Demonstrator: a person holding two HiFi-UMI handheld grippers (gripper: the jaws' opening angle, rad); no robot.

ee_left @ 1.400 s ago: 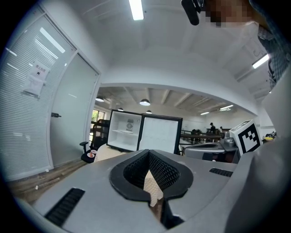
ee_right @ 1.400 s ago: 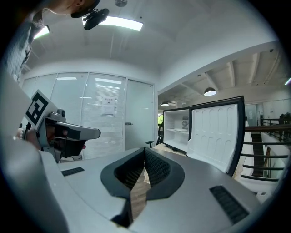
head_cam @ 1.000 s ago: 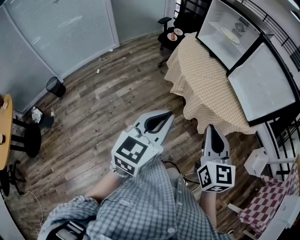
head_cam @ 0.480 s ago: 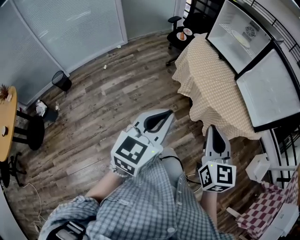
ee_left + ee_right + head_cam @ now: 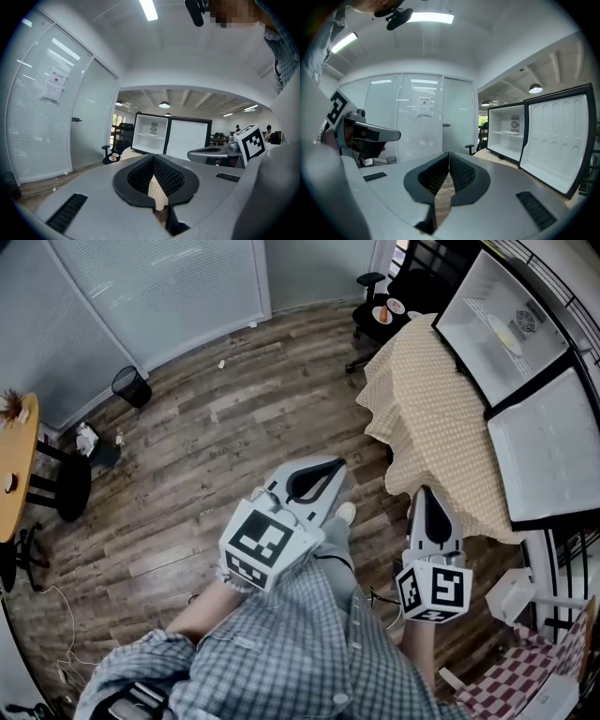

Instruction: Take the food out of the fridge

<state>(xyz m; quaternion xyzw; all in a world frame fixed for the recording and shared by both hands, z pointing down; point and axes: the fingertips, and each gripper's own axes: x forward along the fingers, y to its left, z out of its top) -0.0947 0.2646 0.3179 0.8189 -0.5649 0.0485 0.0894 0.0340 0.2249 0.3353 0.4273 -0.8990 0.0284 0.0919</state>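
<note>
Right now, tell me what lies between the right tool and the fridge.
The cloth-covered table, shown in the head view: the right tool points at its edge, the fridge is beyond.

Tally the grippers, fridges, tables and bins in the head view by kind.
Grippers: 2, the left gripper and right gripper
Fridges: 1, the mini fridge
Tables: 2, the cloth-covered table and round wooden table
Bins: 1, the waste bin
Total: 6

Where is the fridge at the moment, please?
Head view, upper right: the fridge stands open on the cloth-covered table, ahead of the right gripper.
</note>
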